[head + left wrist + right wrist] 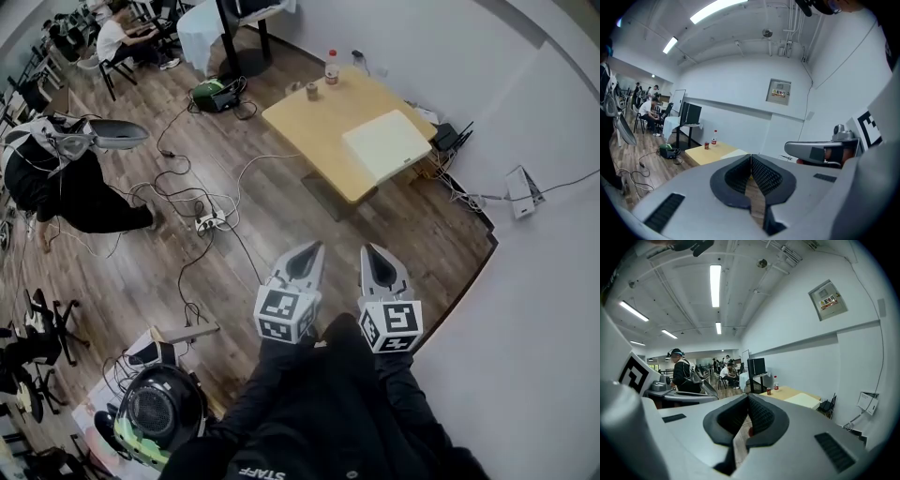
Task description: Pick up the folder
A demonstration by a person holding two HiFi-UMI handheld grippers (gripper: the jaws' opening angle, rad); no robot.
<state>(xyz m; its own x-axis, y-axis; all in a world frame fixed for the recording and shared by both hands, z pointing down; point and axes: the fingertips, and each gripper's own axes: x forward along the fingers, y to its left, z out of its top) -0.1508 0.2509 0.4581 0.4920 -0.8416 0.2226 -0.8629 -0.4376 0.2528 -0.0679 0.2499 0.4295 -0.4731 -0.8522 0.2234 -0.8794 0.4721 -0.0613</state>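
Observation:
A cream folder (386,143) lies flat on the near right end of a low light-wood table (309,117), far ahead of me across the wooden floor. My left gripper (316,247) and right gripper (369,249) are held side by side in front of my body, both pointing toward the table and well short of it. Each one's jaws are shut with nothing between them. In the left gripper view the left gripper (751,157) points at the table (710,153), with the folder (734,153) just above its tips. Past the right gripper (748,397) the folder (802,400) shows at the right.
A bottle (331,67) and a can (312,91) stand at the table's far end. Cables and a power strip (208,223) lie on the floor at my left. A person in black (66,183) stands further left. A white wall (525,309) runs along my right.

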